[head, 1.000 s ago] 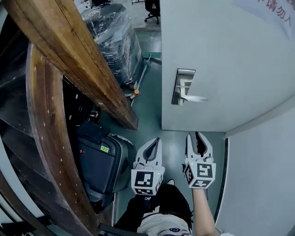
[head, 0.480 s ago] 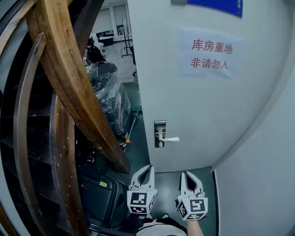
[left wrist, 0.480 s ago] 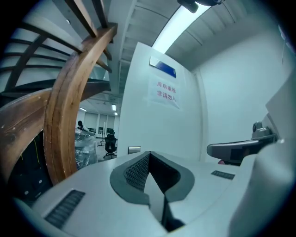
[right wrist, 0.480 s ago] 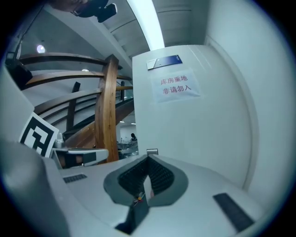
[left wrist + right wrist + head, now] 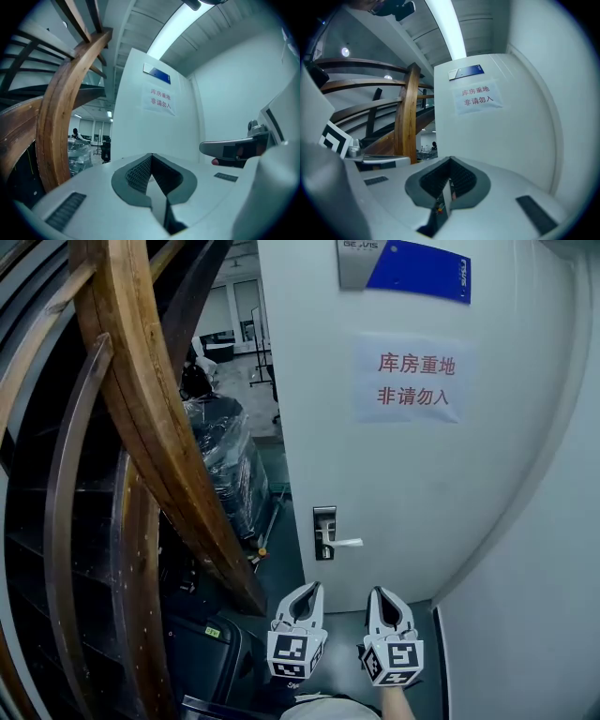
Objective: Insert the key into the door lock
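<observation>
The white door stands ahead, its steel lock plate and lever handle low on its left edge. Both grippers are held side by side below the lock, pointing at the door and well short of it. My left gripper is shut with nothing in it. My right gripper is shut; a thin flat silvery piece, apparently the key, stands pinched between its pads. The keyhole is too small to make out.
A curved wooden stair stringer crowds the left side. Beneath it sit a black case and a plastic-wrapped load. A paper sign and a blue-grey plaque hang on the door. A white wall closes the right.
Both grippers have risen together and the head view has tilted up, bringing the door's sign and plaque into sight. The lock plate now looks smaller and farther away.
</observation>
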{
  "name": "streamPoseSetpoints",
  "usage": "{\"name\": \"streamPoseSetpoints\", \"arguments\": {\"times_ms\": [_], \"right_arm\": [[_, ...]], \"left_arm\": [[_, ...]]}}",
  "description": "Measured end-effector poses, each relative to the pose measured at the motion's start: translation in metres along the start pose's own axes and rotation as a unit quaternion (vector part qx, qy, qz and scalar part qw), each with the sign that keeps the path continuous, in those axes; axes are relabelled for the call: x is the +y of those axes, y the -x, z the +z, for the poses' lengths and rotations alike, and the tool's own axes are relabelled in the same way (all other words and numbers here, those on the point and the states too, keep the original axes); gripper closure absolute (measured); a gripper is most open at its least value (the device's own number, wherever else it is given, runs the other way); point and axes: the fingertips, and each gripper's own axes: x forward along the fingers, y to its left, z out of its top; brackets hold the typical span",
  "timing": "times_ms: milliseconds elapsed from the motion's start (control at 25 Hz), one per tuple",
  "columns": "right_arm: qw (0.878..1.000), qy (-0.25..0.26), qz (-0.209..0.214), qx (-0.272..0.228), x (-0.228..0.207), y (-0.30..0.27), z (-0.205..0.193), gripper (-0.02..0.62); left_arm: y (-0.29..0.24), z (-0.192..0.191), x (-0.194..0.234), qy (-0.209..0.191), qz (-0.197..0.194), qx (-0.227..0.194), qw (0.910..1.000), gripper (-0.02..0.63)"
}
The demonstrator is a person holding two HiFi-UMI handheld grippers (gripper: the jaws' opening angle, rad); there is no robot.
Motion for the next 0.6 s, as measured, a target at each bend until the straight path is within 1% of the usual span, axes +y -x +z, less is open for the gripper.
{"name": "streamPoseSetpoints", "arguments": {"times_ms": [600], "right_arm": [[1.0, 0.0, 0.018, 0.004, 0.003, -0.011, -0.003, 0.589]], "left_arm": [[-0.007, -0.001, 0.0, -0.006, -0.001, 0.002, 1.0, 0.603]]}}
